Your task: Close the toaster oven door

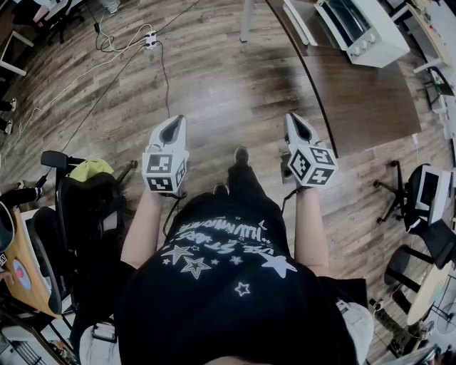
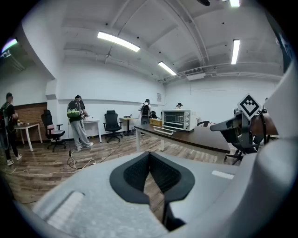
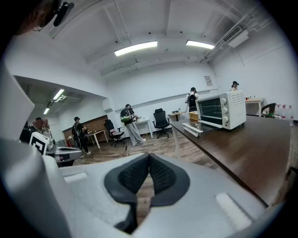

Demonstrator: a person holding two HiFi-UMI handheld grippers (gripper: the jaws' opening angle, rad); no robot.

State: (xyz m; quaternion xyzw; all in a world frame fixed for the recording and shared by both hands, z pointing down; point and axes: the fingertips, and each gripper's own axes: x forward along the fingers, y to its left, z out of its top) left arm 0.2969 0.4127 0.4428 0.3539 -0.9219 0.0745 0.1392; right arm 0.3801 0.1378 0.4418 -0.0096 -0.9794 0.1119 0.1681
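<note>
The toaster oven (image 1: 362, 32) is seen on the counter (image 1: 363, 107) at upper right, its door (image 1: 299, 21) dropped open; its contents cannot be made out. The left gripper (image 1: 174, 122) and right gripper (image 1: 293, 120) are held mid-frame, well apart from it, jaws closed on nothing, presumably since pushing needs no grasp.

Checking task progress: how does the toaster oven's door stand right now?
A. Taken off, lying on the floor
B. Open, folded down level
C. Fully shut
B: in the right gripper view the door sticks out level from the front of the oven, just above the table.
</note>
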